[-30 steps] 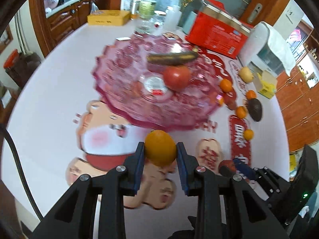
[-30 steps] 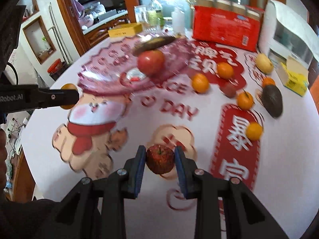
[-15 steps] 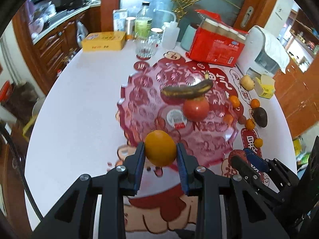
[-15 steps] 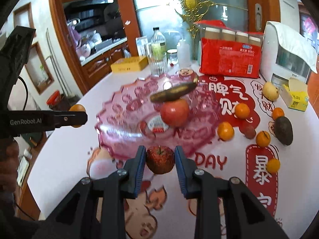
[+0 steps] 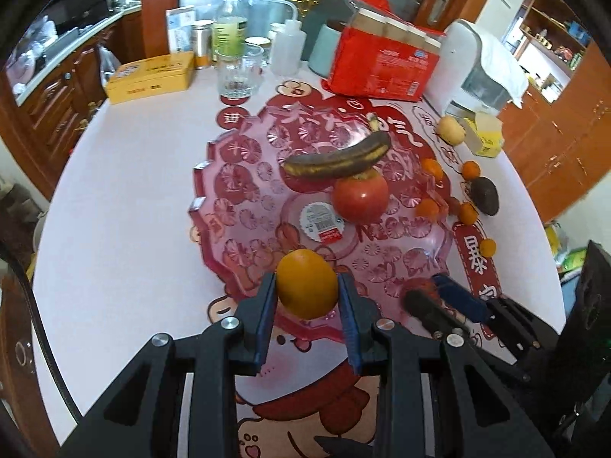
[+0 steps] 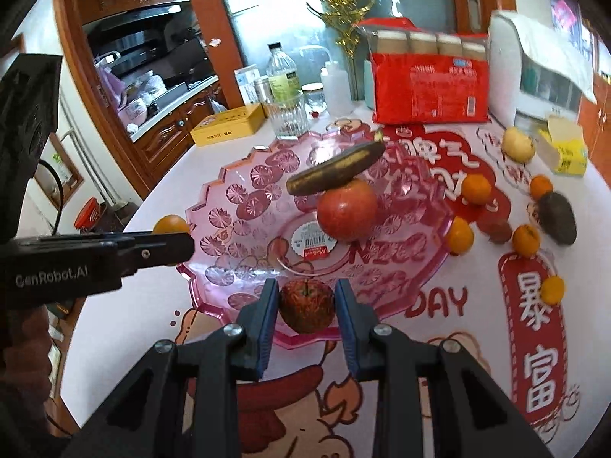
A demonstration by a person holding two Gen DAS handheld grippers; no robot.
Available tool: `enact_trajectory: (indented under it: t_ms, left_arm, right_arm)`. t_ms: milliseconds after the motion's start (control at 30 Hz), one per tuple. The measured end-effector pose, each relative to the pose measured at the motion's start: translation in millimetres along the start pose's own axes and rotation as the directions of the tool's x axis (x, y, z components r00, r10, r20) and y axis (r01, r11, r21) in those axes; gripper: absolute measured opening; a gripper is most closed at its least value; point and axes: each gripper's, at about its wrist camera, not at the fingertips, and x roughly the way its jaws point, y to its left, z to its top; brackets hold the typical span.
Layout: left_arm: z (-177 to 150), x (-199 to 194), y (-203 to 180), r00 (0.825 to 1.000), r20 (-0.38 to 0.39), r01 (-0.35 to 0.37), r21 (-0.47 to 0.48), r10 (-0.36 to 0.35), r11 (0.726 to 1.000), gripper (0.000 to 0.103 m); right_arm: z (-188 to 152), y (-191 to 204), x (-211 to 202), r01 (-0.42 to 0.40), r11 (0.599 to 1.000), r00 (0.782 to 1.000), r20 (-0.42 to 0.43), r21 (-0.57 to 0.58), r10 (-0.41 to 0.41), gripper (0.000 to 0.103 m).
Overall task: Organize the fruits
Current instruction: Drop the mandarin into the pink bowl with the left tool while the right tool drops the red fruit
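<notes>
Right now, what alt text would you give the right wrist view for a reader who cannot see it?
The right gripper holds a small dark red apple over the near rim of a pink glass dish, its jaws starting to open. A bigger red apple and a browned banana already sit in the dish; the left gripper brings an orange from the left.
</notes>
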Motion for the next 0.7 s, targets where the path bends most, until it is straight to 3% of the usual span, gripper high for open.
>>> enact_trajectory:
  t_ms: [33, 100, 167, 500, 700]
  left_arm:
    - [1.4, 0.1, -0.1, 1.000, 0.005, 0.006, 0.006, -0.006, 1.000, 0.037]
    - [2.6, 0.5, -0.3, 1.000, 0.010, 0.009, 0.011, -0.009, 1.000, 0.045]
    - [2.3, 1.1, 0.8, 1.000, 0.008, 0.011, 0.003, -0.011, 1.000, 0.048]
    - [-12.0, -4.5, -6.6, 1.000, -0.014, -0.024, 0.016, 0.024, 1.000, 0.063]
    - [-30.0, -7.7, -26.7, 0.999, -0.038, -0.024, 0.033, 0.025, 0.999, 0.065]
  right_arm:
    - [-0.3, -1.0, 2.3, -0.006, 1.000, 1.000, -0.010, 0.015, 0.006, 0.034]
    - [-1.3, -1.1, 4.0, -0.006, 1.000, 1.000, -0.020, 0.028, 0.006, 0.052]
    - [-2.3, -2.8, 1.8, 0.004, 0.999, 1.000, -0.016, 0.041, -0.003, 0.057]
    - [-14.9, -19.9, -11.2, 0.020, 0.991, 1.000, -0.014, 0.131, -0.018, 0.059]
    - [-29.9, -34.4, -22.1, 0.029, 0.985, 0.999, -0.032, 0.171, -0.024, 0.062]
